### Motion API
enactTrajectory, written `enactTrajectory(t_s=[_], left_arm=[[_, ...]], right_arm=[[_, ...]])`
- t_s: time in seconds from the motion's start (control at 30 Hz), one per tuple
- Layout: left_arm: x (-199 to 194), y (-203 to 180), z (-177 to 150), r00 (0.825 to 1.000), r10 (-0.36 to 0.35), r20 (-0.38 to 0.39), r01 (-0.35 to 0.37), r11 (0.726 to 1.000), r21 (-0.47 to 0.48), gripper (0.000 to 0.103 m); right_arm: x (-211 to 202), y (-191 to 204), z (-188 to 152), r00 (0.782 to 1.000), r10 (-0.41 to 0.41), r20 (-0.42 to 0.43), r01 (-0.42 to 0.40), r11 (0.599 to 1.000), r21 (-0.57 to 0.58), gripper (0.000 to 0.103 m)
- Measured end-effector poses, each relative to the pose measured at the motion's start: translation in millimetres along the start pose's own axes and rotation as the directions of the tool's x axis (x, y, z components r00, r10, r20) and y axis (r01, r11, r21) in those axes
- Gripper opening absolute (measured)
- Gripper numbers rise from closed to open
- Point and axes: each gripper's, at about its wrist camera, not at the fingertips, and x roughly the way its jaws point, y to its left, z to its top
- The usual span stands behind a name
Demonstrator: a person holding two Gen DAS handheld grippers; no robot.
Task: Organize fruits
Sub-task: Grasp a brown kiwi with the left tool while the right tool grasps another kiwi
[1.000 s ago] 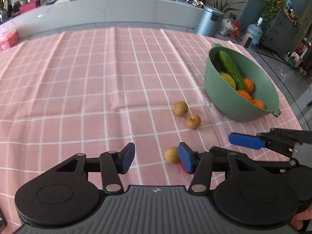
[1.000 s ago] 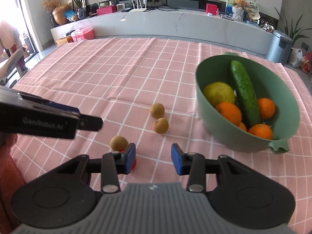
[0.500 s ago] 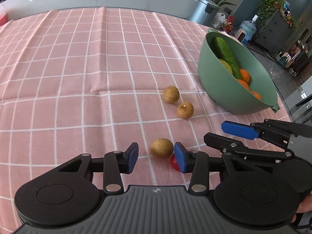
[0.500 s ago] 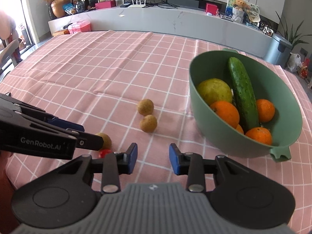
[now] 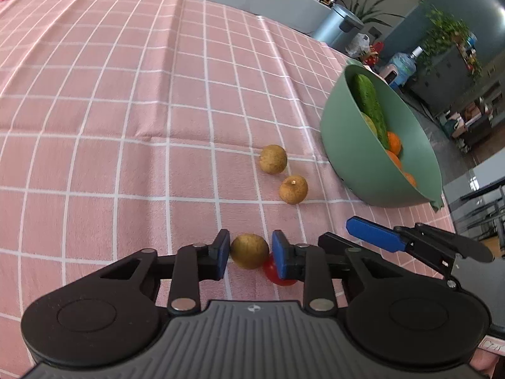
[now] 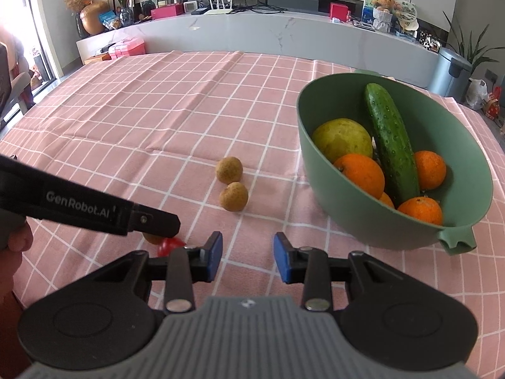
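A brown longan (image 5: 249,251) lies on the pink checked cloth between the blue pads of my left gripper (image 5: 247,246). Its jaws are closing and both pads touch the fruit. A red cherry tomato (image 5: 277,273) sits just behind the right pad, against the longan. Two more longans (image 5: 273,159) (image 5: 293,189) lie farther out, near the green bowl (image 5: 363,164). My right gripper (image 6: 247,252) hovers open over bare cloth, nothing between its pads. In the right wrist view the left gripper's finger hides most of the held longan (image 6: 151,238), and the tomato (image 6: 169,244) peeks out.
The bowl (image 6: 331,195) holds a cucumber (image 6: 391,139), a yellow-green fruit (image 6: 342,139) and several oranges (image 6: 363,170). A blue finger (image 5: 375,233) of the right gripper reaches in close beside the left one. A hand (image 6: 12,240) shows at the left edge.
My left gripper has come down and forward over the nearest longan, and its jaws have narrowed from wide apart to touching it. The right gripper has barely moved.
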Motion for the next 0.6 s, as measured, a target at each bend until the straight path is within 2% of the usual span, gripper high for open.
enactTrajectory(t_s=[0.13,0.27,0.43,0.6], left_arm=[[-1.7,5.8,-0.2,1.0,-0.006,0.007,0.007,0.999,-0.035,0.029],[-12.9,9.8,1.8,0.998,0.012,0.065,-0.009,0.999,-0.049,0.029],[-19.6,12.0,5.0,0.985,0.117,0.123,-0.114,0.993,-0.031,0.029],[-14.2,8.5,3.7,0.982,0.151,0.115,-0.153,0.988,0.009,0.029]], right_arm=[[-0.5,1.1,0.5,1.0,0.004,0.004,-0.004,1.0,0.001,0.033],[-0.1,2.2,3.8,1.0,0.02,0.014,-0.02,1.0,0.007,0.033],[6.2,5.1,13.1,0.999,0.031,0.044,-0.032,0.999,0.01,0.033],[22.0,8.8,22.8,0.999,0.027,0.04,-0.027,1.0,0.005,0.033]])
